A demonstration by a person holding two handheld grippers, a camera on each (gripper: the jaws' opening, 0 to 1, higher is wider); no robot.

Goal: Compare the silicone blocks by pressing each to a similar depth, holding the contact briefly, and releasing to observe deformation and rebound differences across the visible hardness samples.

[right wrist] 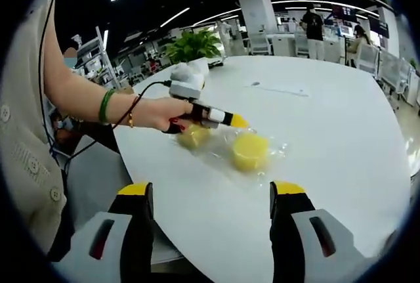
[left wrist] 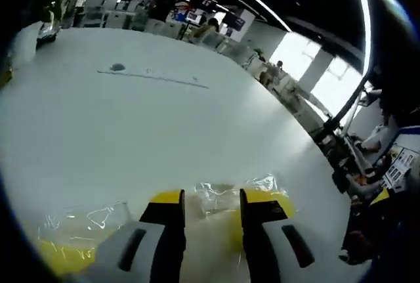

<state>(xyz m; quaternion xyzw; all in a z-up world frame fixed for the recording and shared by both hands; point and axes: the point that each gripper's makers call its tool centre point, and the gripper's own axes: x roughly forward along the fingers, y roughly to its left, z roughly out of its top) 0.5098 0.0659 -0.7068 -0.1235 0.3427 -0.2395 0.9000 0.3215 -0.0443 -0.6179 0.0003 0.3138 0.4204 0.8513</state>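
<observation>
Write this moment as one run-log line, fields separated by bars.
left hand-held gripper: tips over left yellow round silicone block | right hand-held gripper: open, back | right yellow round silicone block: untouched on white table

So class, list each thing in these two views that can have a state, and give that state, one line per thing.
left gripper: over the nearer block, whether pressing it or open cannot be told
right gripper: open, above the table, holding nothing
left yellow block: in clear wrap, under the left gripper
right yellow block: in clear wrap, untouched
table: bears both blocks

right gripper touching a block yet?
No. In the right gripper view the right gripper hangs open above the white table, short of the round yellow block.
</observation>
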